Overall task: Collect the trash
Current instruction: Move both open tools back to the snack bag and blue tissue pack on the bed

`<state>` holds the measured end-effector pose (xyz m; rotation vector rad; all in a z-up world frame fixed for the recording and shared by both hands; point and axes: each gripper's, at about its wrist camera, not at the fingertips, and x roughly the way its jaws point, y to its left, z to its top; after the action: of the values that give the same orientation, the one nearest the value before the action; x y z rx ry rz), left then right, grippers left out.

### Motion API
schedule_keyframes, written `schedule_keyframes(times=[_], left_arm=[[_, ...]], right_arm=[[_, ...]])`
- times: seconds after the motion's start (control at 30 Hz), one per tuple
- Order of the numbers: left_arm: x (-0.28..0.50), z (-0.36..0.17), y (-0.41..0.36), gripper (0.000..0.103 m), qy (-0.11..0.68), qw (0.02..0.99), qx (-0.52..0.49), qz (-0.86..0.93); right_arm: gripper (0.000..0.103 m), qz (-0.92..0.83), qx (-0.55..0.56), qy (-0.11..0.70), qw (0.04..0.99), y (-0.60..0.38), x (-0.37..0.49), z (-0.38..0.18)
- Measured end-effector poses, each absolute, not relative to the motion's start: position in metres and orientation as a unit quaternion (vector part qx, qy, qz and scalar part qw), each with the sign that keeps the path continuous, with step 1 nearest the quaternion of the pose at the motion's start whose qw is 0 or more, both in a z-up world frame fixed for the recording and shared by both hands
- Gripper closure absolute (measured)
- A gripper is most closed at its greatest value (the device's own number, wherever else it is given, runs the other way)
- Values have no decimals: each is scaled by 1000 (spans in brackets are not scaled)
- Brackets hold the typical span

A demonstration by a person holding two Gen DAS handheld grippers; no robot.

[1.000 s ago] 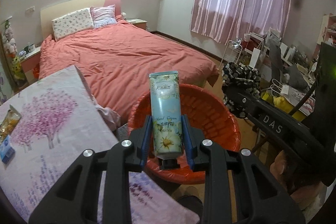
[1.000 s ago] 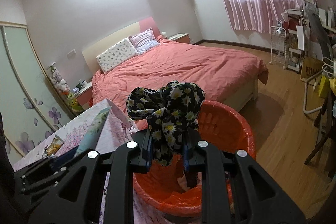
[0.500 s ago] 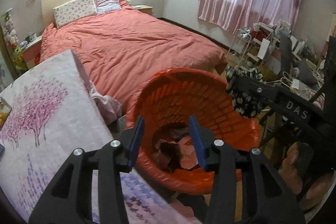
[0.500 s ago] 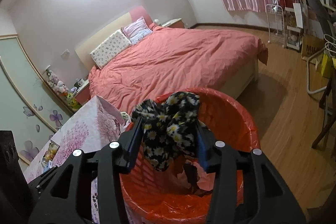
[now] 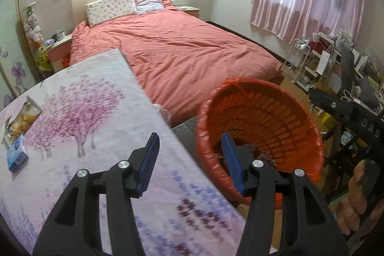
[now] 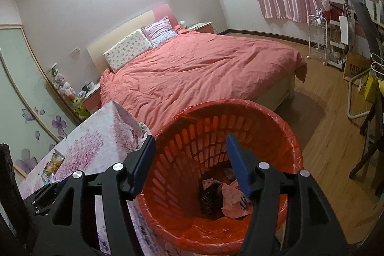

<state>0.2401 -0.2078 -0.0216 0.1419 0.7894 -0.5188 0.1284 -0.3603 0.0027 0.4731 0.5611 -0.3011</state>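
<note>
Here, the left gripper (image 5: 189,155) is held with its blue-padded jaws spread wide and nothing between them. It hovers over the near edge of a table (image 5: 100,126) covered in a pink cherry-tree cloth. Just ahead and to its right stands the orange basket (image 5: 261,136), a slatted bin lined with an orange bag; one blue finger overlaps the basket's near rim in this view. Well off to the gripper's left, on the cloth, lie a snack packet (image 5: 22,118) and, nearer to the camera, a small blue box (image 5: 16,154). These look like the trash left to collect.

The right gripper (image 6: 190,160) is likewise spread apart and empty, poised directly above the basket's mouth. Below it, at the bottom of the basket, sit crumpled paper (image 6: 231,196) and a dark object, too dim to name. Beyond both grippers stretches a bed (image 6: 204,68) with a coral quilt.

The risk lies in the left gripper's next reach. Swinging leftward low over the table, it could snag the loose cloth and drag the packet and box. The right gripper, dropping any lower, might catch the thin liner or tip the basket.
</note>
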Motion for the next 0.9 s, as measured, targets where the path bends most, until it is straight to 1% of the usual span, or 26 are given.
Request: schedule_keyframes(times=[0.23,0.33,0.57,0.63,0.73,0.9], left_arm=[[248,-22,-158,40,375,904,75,-194],[254,-25,-127,35,376,910,74,-161],[276,-33,-44,27,385,919,58,-64],[282,-35,-18,19,381,922,58,-23],[296,-40,15,11,379,923,53,38],[323,-53,52,9,406,909,27,90]], right_arm=[[39,-140,208,275,928,-345,132,8],[38,-134,197,277,931,-336,134,10],[36,-115,175,290,934,-306,146,8],[36,-106,167,295,935,-295,148,7],[36,-94,158,303,935,-282,152,4],[36,-73,146,322,933,-261,163,-4]])
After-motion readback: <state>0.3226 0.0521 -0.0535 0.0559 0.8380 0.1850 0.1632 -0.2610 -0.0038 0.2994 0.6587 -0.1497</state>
